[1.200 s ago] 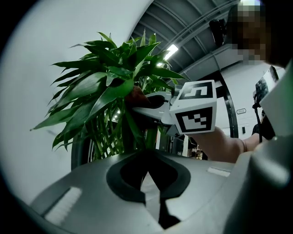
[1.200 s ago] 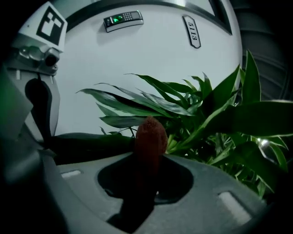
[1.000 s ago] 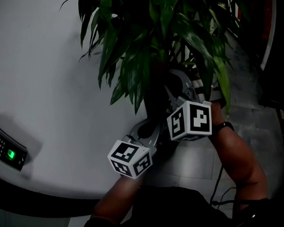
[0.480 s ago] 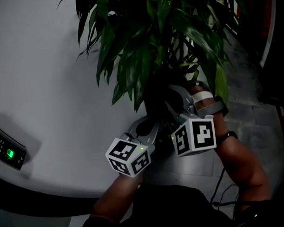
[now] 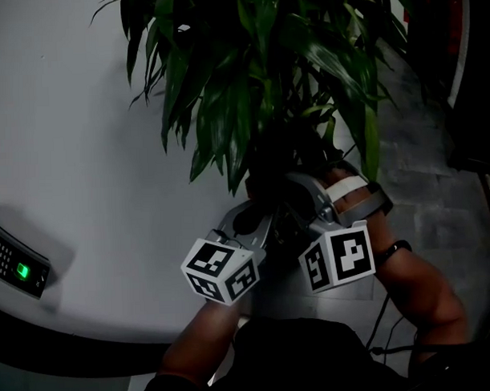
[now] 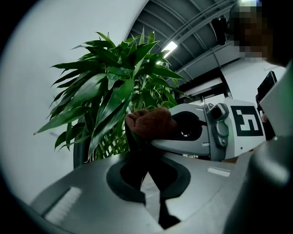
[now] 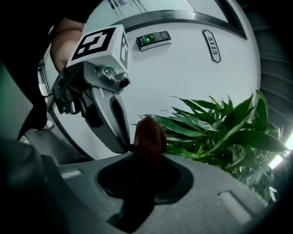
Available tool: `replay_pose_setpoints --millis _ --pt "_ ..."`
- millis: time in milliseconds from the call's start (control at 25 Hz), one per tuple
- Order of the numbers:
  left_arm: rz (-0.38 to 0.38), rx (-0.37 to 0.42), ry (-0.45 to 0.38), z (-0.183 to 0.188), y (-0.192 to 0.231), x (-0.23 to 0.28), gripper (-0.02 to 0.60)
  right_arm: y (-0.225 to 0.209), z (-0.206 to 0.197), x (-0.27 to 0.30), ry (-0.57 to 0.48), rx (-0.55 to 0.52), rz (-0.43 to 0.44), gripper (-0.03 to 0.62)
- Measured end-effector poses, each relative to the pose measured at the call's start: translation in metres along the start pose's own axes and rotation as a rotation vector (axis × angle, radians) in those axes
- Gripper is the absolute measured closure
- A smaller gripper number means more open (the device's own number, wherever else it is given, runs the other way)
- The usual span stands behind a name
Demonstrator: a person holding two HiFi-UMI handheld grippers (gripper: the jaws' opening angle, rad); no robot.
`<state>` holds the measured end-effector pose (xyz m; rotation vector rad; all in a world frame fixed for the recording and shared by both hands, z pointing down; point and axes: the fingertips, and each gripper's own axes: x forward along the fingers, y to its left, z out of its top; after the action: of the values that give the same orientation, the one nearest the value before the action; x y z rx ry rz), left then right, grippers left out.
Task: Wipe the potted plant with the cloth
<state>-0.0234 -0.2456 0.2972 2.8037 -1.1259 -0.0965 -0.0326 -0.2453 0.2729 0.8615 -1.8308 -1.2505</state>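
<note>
The potted plant (image 5: 257,78) with long green leaves fills the top of the head view. Both grippers reach into its dark lower leaves. My right gripper (image 7: 146,151) is shut on a brown cloth (image 7: 149,132), which bulges up out of its jaws among the leaves (image 7: 219,123). In the left gripper view the cloth (image 6: 151,123) sits just above my left gripper (image 6: 143,148), whose jaws are shut. Whether a leaf is pinched there cannot be made out. In the head view the left gripper (image 5: 249,208) lies close beside the right gripper (image 5: 297,189).
A curved white wall (image 5: 83,156) stands left of the plant, with a keypad (image 5: 19,269) showing a green light. A number plate (image 7: 212,45) hangs on the wall. Grey floor tiles (image 5: 420,160) lie to the right. A cable (image 5: 382,318) trails by the right forearm.
My right gripper with the cloth has slid down and back toward me, away from the leaves. The left gripper has stayed in place.
</note>
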Motion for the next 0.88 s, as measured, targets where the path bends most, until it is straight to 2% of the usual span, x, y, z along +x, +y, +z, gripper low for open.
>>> replay_pose_setpoints --millis 440,520,600,760,880 --pt "0.006 0.005 0.004 0.001 0.002 -0.001 0.565 0.021 0.001 -0.013 -0.015 0.037 0.040 0.522" --pt "0.008 0.007 0.003 0.001 0.003 -0.002 0.565 0.018 0.001 -0.015 -0.033 0.098 0.036 0.522" --pt "0.009 0.011 0.004 0.001 0.004 -0.001 0.565 0.005 -0.001 -0.014 -0.060 0.213 0.007 0.522" --pt "0.006 0.010 0.006 -0.001 0.002 0.000 0.565 -0.038 -0.009 -0.013 -0.098 0.424 -0.120 0.522" --pt "0.005 0.012 0.004 0.000 0.001 -0.001 0.565 -0.069 -0.016 -0.008 -0.103 0.502 -0.205 0.523"
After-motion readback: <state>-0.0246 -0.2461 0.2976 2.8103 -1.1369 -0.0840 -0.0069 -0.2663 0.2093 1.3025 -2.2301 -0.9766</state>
